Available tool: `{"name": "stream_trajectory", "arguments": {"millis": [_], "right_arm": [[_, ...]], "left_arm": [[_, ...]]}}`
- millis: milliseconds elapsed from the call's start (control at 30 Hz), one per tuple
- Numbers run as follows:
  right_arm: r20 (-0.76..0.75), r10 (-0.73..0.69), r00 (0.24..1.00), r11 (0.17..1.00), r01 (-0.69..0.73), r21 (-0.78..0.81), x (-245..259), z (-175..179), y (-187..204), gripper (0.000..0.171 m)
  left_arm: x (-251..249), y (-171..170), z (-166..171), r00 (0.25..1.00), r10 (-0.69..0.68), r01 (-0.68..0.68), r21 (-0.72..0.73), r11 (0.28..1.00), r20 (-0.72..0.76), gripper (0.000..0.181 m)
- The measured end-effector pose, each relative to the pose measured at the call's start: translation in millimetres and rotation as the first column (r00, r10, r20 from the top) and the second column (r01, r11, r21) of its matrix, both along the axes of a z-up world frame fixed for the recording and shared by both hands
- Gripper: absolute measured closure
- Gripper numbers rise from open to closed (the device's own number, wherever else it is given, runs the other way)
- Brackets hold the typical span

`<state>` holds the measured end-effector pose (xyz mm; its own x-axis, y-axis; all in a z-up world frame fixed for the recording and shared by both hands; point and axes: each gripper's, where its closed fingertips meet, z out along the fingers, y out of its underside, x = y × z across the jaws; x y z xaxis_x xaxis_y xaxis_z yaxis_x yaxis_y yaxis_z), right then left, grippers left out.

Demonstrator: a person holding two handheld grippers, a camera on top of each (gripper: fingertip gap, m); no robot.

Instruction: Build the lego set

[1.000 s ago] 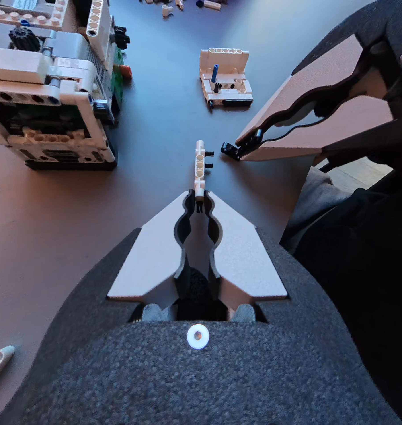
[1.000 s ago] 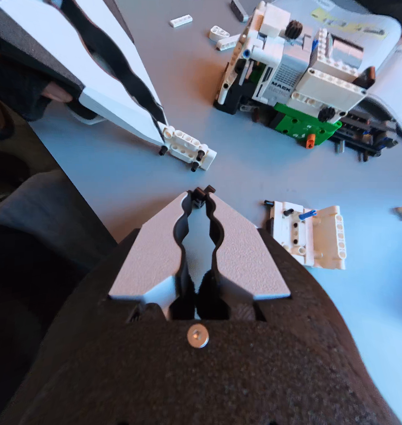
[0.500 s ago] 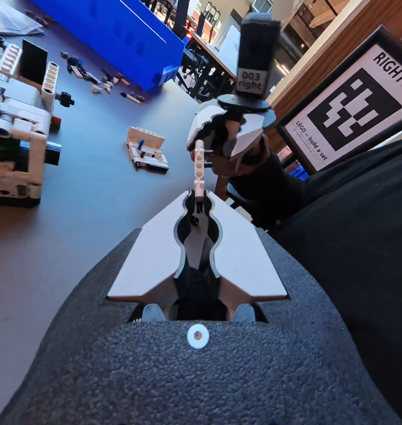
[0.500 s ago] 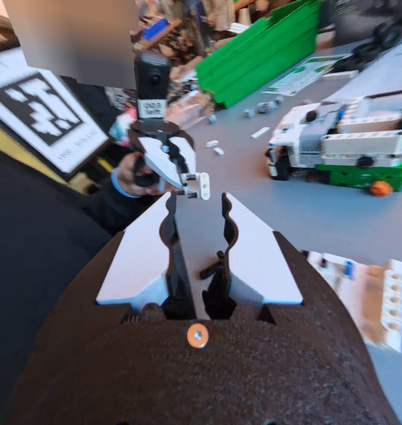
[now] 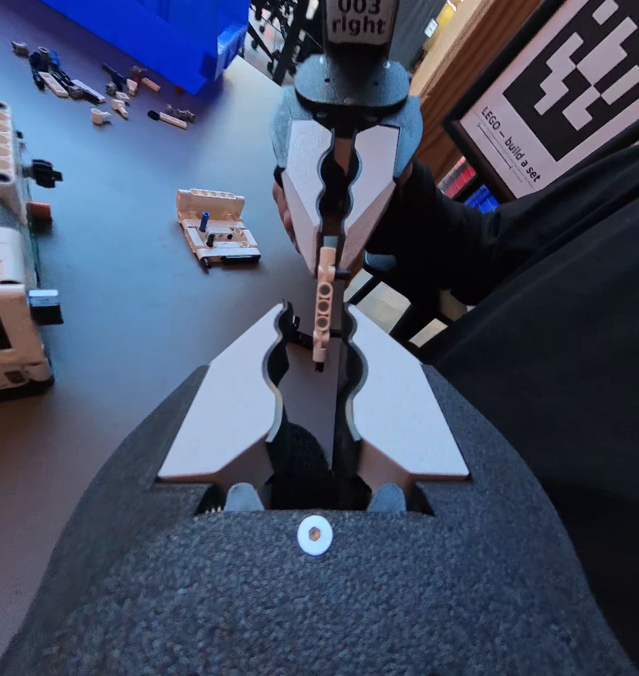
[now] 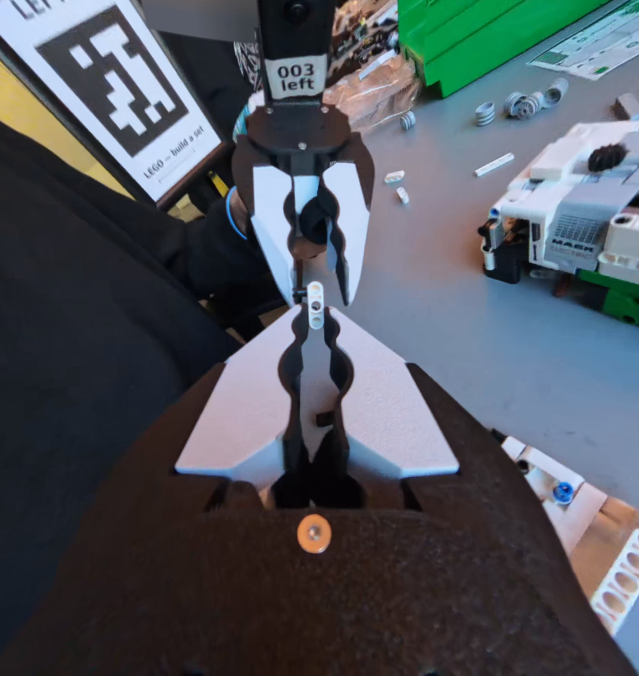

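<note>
A white Technic beam (image 5: 323, 307) with black pins stands in the air between my two grippers, which face each other tip to tip. My right gripper (image 5: 327, 256) is shut on the beam's far end. In the right wrist view the beam (image 6: 315, 307) sits pinched at that gripper's (image 6: 315, 315) tips. My left gripper (image 5: 316, 311) is open, its fingers on either side of the beam and apart from it. It also shows open in the right wrist view (image 6: 320, 298). A small black pin (image 6: 323, 419) lies loose deep between the right gripper's fingers.
The white, grey and green truck model (image 6: 574, 237) stands on the table, also at the left edge (image 5: 3, 329). A small white subassembly (image 5: 219, 230) lies nearby. Loose parts (image 5: 109, 95), grey wheels (image 6: 523, 104), a blue bin (image 5: 157, 29) and a green bin (image 6: 493, 36) lie farther back. My two grippers' fingertips are within a few centimetres of each other. My left tips are roughly 9 cm from the small black pin (image 6: 323, 419).
Both grippers rose off the table and turned to face each other. The left gripper opened and let go of the white beam. The right gripper dropped its black pin inward and shut on the beam.
</note>
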<state>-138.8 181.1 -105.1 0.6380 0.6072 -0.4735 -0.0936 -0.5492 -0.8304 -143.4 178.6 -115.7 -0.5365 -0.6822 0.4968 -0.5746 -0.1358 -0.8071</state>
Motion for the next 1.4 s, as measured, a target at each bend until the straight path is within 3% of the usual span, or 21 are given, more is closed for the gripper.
{"name": "stream_trajectory", "arguments": {"millis": [133,367,833,1000,1067,1133,1233,1400], "right_arm": [[-0.063,0.013,0.998,1.000,-0.014,-0.018,-1.7,4.7,4.4,0.165],[-0.305,0.008,0.952,1.000,-0.015,-0.022,5.6,13.0,2.4,0.164],[-0.194,-0.004,0.981,0.999,-0.006,-0.053,9.0,-1.8,2.8,0.164],[-0.179,-0.013,0.984,0.999,0.005,-0.042,6.6,-1.0,4.4,0.165],[-0.081,-0.055,0.995,0.998,0.055,-0.002,9.5,-6.4,7.4,0.162],[0.087,-0.125,0.988,0.992,0.123,0.032,21.7,-16.4,4.4,0.137],[0.318,-0.088,0.944,0.996,0.087,0.017,20.8,-42.3,-25.4,0.142],[0.500,-0.114,0.858,0.993,0.081,0.089,20.3,-69.0,-34.5,0.146]], "left_arm": [[4.4,-10.1,3.7,0.997,-0.063,0.061,0.029,0.998,0.053,0.174],[12.3,-13.0,16.8,0.990,-0.012,0.032,-0.140,0.990,0.143,0.172],[13.0,-4.0,4.9,0.994,0.036,-0.024,-0.109,0.994,0.106,0.175],[10.4,-1.6,6.4,0.997,0.041,-0.027,-0.201,0.979,0.066,0.175],[11.0,5.2,-1.9,0.997,0.066,-0.058,-0.168,0.984,0.038,0.175],[12.2,21.1,-17.4,0.990,0.138,-0.138,-0.047,0.989,0.002,0.175],[8.8,31.8,-25.1,0.981,0.192,-0.192,0.053,0.980,-0.003,0.175],[4.4,21.1,-34.6,0.980,0.195,-0.191,0.084,0.978,-0.042,0.175]]}}
